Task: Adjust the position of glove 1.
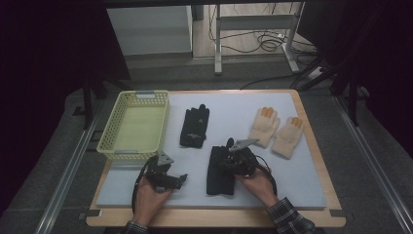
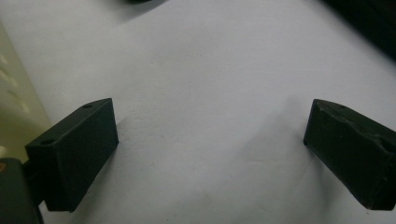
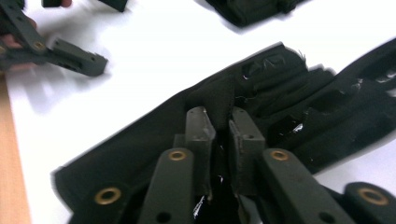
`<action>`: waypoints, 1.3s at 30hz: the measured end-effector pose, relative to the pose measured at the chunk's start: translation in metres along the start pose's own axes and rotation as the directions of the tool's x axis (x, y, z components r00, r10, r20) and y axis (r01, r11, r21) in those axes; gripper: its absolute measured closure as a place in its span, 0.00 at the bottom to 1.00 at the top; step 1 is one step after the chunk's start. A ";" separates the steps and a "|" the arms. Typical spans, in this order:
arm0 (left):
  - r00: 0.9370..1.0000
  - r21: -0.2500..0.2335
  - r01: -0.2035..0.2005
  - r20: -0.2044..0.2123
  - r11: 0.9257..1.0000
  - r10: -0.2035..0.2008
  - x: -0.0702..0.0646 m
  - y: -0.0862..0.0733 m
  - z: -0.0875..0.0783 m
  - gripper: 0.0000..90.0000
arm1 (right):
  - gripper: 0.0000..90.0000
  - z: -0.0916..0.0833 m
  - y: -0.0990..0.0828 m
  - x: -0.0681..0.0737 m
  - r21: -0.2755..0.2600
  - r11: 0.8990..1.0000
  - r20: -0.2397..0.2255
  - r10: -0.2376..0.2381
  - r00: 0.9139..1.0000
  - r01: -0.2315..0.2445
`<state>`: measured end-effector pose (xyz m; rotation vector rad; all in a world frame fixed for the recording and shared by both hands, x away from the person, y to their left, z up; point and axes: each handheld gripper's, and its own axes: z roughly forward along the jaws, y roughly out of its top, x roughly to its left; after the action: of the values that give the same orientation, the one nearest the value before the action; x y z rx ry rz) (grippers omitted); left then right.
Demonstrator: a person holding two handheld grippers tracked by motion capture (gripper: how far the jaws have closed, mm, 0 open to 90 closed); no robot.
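right gripper (image 3: 223, 128): nearest to us in the right gripper view. we see its two jaws close together with only a thin gap, and black fabric bunched up between them. they look clamped on the near black glove, though we cannot see the pads press for certain.
near black glove (image 1: 220, 170): lies flat on the white mat, low and centre in the high view, partly under the right gripper (image 1: 237, 161). in the right gripper view it (image 3: 289, 102) runs slantwise under the jaws and looks creased, with shiny patches.
writing and brands: we can read none. the far black glove carries a small pale mark, too small for us to make out.
left gripper (image 1: 165, 176): rests low on the mat beside the basket's near corner, held in the left hand (image 1: 148, 197). in the left gripper view its jaws stand wide apart over bare mat with nothing between them, so it is released.
right hand (image 1: 258, 184): grips the right gripper from behind, with a plaid cuff at the wrist.
far black glove (image 1: 195, 126): lies just right of the basket, well apart from the near one.
cream gloves (image 1: 276, 129): a pair lying side by side at the right of the mat, with orange fingertips.
basket (image 1: 111, 141): pale green mesh, at the mat's left edge.
white mat (image 1: 234, 105): covers the wooden table (image 1: 319, 156).
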<state>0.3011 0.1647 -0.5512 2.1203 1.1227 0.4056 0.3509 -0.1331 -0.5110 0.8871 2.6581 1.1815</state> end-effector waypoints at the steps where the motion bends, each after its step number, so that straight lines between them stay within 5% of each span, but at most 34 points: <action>1: 1.000 0.000 0.000 0.000 1.000 0.000 0.000 0.000 0.000 0.03 | 0.81 0.001 -0.001 -0.002 -0.005 1.000 -0.012 0.005 1.000 -0.005; 5: 1.000 0.001 0.000 0.000 1.000 0.000 0.000 0.000 0.000 0.03 | 0.67 -0.001 0.003 -0.003 -0.017 1.000 0.001 -0.002 1.000 0.002; 13: 1.000 0.001 -0.002 0.000 1.000 0.002 0.000 0.000 0.000 0.03 | 0.59 -0.001 0.025 -0.010 -0.051 0.998 0.034 -0.029 0.999 0.031; 31: 1.000 0.002 -0.001 0.001 1.000 0.001 0.000 0.000 0.000 0.03 | 0.76 0.047 0.069 -0.037 -0.030 0.998 0.076 -0.059 0.995 0.061; 39: 1.000 0.002 0.000 0.001 1.000 0.000 0.000 0.000 0.000 0.03 | 0.77 0.064 0.087 -0.047 -0.018 0.998 0.093 -0.060 0.994 0.062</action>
<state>0.3014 0.1650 -0.5511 2.1223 1.1225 0.4036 0.4511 -0.0714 -0.5008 0.8300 2.5756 1.1243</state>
